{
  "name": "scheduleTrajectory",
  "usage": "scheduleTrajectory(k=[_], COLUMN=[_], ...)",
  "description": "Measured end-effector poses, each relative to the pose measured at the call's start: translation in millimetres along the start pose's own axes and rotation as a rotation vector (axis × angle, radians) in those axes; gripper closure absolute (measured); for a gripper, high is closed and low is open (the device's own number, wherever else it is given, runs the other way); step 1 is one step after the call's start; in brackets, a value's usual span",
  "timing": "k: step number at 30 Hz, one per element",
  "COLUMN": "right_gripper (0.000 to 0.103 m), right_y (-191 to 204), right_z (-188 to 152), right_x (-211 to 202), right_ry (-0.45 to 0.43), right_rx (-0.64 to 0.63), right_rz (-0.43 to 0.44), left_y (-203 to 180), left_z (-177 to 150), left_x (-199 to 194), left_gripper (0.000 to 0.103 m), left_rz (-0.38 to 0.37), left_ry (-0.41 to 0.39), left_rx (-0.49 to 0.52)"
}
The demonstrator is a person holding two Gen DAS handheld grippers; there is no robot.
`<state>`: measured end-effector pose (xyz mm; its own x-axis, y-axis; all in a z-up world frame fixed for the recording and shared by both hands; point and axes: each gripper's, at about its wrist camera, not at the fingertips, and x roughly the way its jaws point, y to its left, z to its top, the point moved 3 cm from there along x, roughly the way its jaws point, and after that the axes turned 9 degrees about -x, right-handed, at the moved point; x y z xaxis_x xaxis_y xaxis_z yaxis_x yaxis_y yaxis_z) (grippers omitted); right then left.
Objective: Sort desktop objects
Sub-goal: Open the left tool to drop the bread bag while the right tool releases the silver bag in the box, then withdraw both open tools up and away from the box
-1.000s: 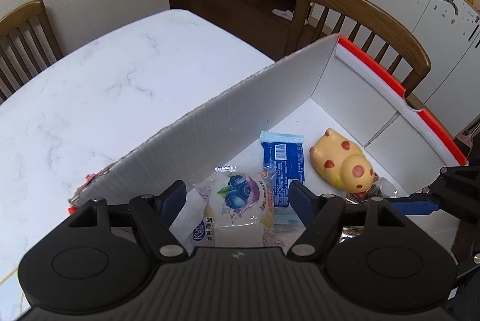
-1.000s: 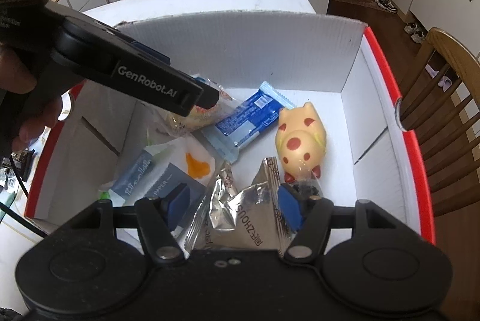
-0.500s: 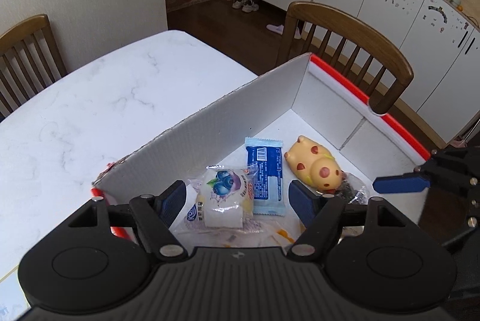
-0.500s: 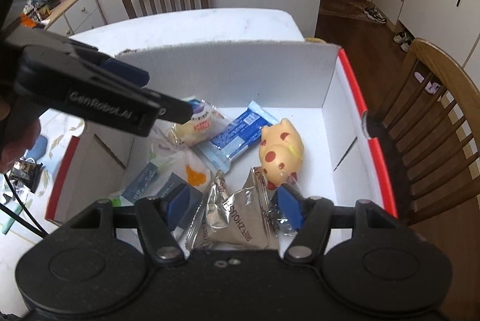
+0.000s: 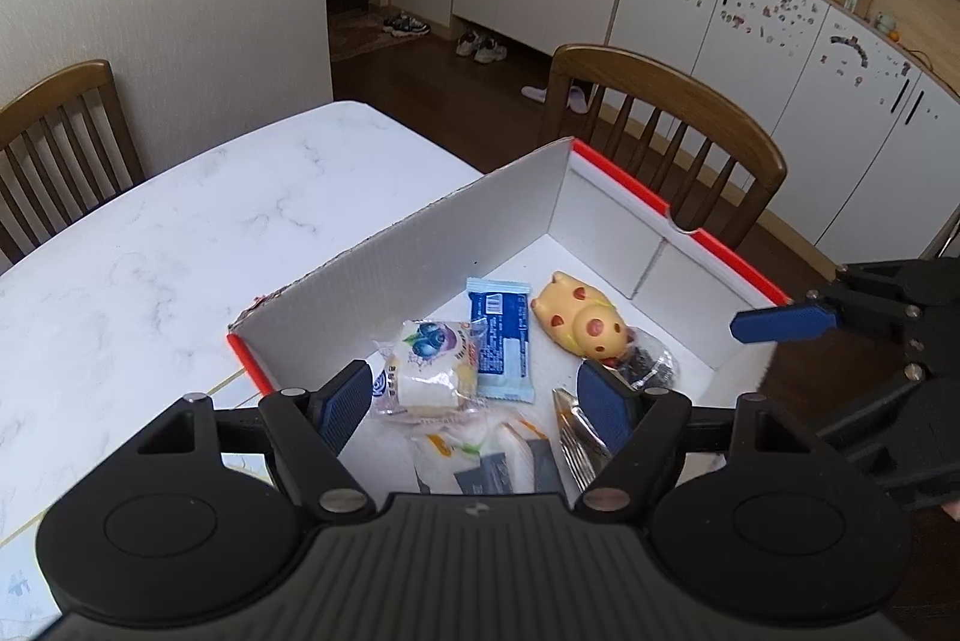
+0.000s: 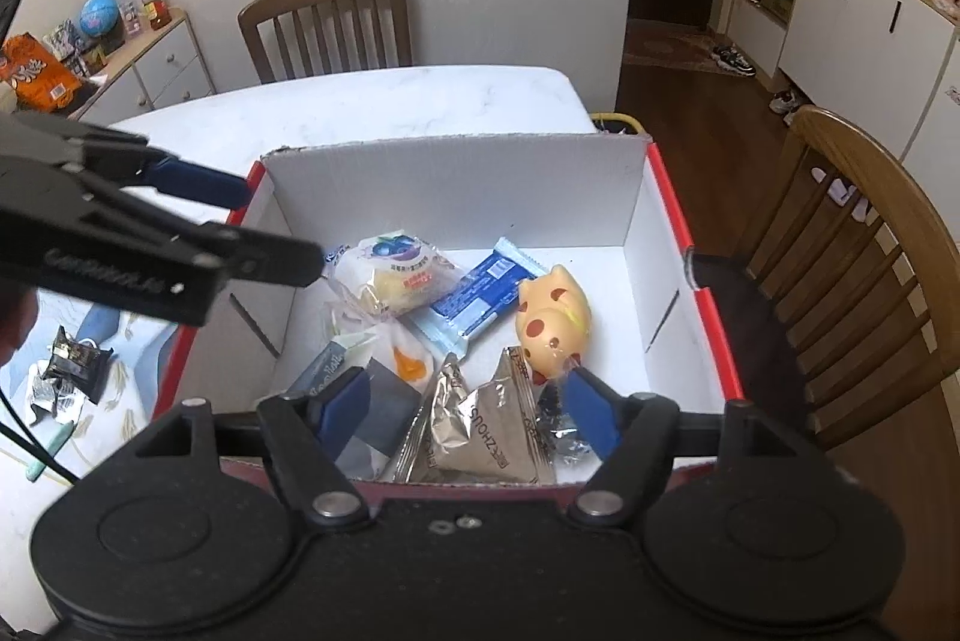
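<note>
I hold my left tongs (image 5: 477,404) above the near end of the white cardboard box (image 5: 456,233), which has red edges and sits on the white marble counter (image 5: 150,245). Their blue pads stand wide apart with nothing between them. My right tongs (image 6: 465,410) hang over the box's near wall from the other side; their jaws are opening, and nothing is clamped between the pads, though a silver foil packet (image 6: 489,425) lies below them on the box floor.

Everything sorted so far lies inside the box. A blueberry cake in clear wrap (image 5: 429,371) lies near the tall wall, with a blue wrapped bar (image 5: 498,341) just beside it and touching its wrapper. A yellow toy pig with red spots (image 5: 579,323) lies on its side next to the bar, toward the red-edged side. A crinkled clear wrapper with dark contents (image 5: 651,362) sits just by the pig's head. Nearer to me lie a white pouch with an orange mark (image 6: 399,359) and a dark grey-blue packet (image 6: 384,413), overlapping each other.

Outside the box, on the counter by my left tongs, a dark wrapped snack (image 6: 75,359) lies on a pale blue printed sheet (image 6: 114,335). Wooden chairs (image 5: 666,125) stand around the counter.
</note>
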<state>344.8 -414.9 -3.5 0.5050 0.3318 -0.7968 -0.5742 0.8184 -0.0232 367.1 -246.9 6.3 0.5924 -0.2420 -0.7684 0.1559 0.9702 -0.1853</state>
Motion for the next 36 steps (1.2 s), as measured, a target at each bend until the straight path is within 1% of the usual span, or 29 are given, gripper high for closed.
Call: scheduleTrajectory(k=[1,4,14,22,24,26,28,36], right_gripper=[0.029,0.027,0.020,0.017,0.017,0.016,0.016,0.015], right_y=[0,3,17,33,37,41,45,67], right_z=[0,-3,-10,-17,-19,-21,-24,-33], right_x=[-2,-8,-18,-31,-35,-39,-44,-53], right_ry=[-0.004,-0.023,-0.060,-0.082,-0.092,-0.100,-0.107,-0.120], right_rx=[0.002,0.004,0.019,0.054,0.065,0.080,0.092,0.127], right_rz=[-0.005,-0.012,-0.069,-0.105,-0.119,-0.125,-0.132,-0.154], left_y=[0,-1,4,5,5,7,9,22], left_z=[-2,-8,-32,-53,-58,-62,-66,-85], left_x=[-4,-16,-51,-73,-79,-84,-90,-108], left_gripper=[0.028,0.021,0.019,0.019,0.016,0.008,0.004,0.001], left_rz=[-0.003,-0.011,-0.050,-0.060,-0.066,-0.082,-0.099,-0.135], left_ry=[-0.004,-0.025,-0.065,-0.082,-0.085,-0.094,-0.101,-0.134], left_rx=[0.001,0.008,0.001,0.033,0.036,0.039,0.037,0.022])
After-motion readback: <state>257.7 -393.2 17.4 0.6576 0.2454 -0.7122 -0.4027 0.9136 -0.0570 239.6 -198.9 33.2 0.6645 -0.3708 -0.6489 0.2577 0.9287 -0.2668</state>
